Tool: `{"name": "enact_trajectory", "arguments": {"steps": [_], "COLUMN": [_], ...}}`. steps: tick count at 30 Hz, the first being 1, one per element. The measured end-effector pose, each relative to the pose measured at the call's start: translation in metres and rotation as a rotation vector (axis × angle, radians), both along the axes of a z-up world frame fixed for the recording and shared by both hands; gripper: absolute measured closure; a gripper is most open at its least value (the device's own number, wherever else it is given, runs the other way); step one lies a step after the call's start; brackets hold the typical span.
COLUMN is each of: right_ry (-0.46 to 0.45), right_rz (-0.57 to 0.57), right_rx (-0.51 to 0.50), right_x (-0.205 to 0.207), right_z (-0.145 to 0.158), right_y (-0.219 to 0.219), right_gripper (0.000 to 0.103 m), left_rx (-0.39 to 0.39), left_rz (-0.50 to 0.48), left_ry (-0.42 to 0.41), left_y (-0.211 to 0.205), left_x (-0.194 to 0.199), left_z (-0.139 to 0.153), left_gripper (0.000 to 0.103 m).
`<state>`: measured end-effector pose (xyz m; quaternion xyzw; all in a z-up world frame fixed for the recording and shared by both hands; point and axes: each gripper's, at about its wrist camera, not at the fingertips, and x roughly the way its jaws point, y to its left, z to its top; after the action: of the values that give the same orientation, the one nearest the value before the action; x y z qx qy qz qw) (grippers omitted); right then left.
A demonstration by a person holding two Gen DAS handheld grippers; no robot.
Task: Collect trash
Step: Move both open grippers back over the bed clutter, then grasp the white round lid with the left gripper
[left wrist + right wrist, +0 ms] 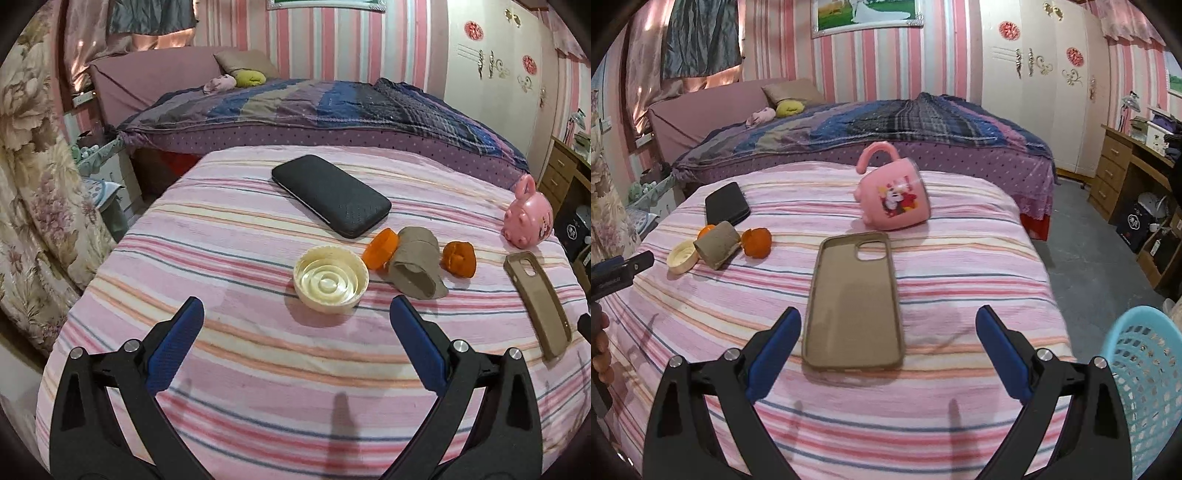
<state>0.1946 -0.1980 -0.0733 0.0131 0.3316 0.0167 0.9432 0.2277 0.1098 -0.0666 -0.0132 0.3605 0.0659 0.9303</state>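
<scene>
Left wrist: cream lid [331,279] before spread claw [297,314]

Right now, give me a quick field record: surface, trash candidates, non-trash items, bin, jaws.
surface: striped cloth
trash candidates: cream lid, cardboard tube, two orange peel pieces
non-trash: black wallet, phone case, pink mug on its side
bin: blue basket, right edge
left gripper: jaws open, empty
right gripper: jaws open, empty
</scene>
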Motion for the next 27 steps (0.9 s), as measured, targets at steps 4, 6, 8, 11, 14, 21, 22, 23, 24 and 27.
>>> {"name": "enact_trajectory", "arguments": {"steps": [4, 6, 8, 11, 14, 21, 22, 23, 24, 27], "right_ry": [-0.002, -0.009, -0.012, -0.008, 0.002, 0.019, 0.019, 0.019, 0.020, 0.031], "right_rz": [0.024, 0.036, 0.046, 0.061, 0.080, 0.116, 0.117, 0.123, 0.126, 0.143], "right_rx": [-0.018, -0.015, -0.004, -0.005, -0.023, -0.020, -0.021, -0.024, -0.023, -0.015], "right_x": [0.016, 0.025, 0.032, 0.043, 0.052, 0.072, 0.074, 0.081, 0.082, 0.092], "right_z": [0.002, 0.003, 0.005, 0.005, 0.003, -0.004, -0.006, -0.008, -0.009, -0.011], "right_y": [0.015, 0.023, 0.029, 0.038, 0.048, 0.073, 0.077, 0.084, 0.086, 0.099], "right_gripper": [0.010, 0.010, 0.010, 0.010, 0.010, 0.010, 0.010, 0.010, 0.010, 0.010], "left_rx": [0.016, 0.030, 0.040, -0.005, -0.056, -0.056, -0.053, -0.049, -0.053, -0.061], "left_rz": [-0.026, -0.037, -0.034, -0.027, -0.028, -0.023, -0.030, -0.037, -0.037, -0.028], "left_ry": [0.037, 0.048, 0.066, 0.092, 0.106, 0.139, 0.136, 0.133, 0.133, 0.130], "left_y": [-0.007, -0.010, -0.009, -0.002, 0.004, 0.005, 0.004, 0.003, 0.004, 0.009], "left_x": [0.015, 0.023, 0.031, 0.041, 0.050, 0.063, 0.062, 0.062, 0.061, 0.060], "left_z": [-0.009, -0.014, -0.021, -0.030, -0.033, -0.041, -0.040, -0.039, -0.039, -0.037], "left_gripper": [0.006, 0.006, 0.006, 0.006, 0.009, 0.034, 0.040, 0.042, 0.042, 0.042]}}
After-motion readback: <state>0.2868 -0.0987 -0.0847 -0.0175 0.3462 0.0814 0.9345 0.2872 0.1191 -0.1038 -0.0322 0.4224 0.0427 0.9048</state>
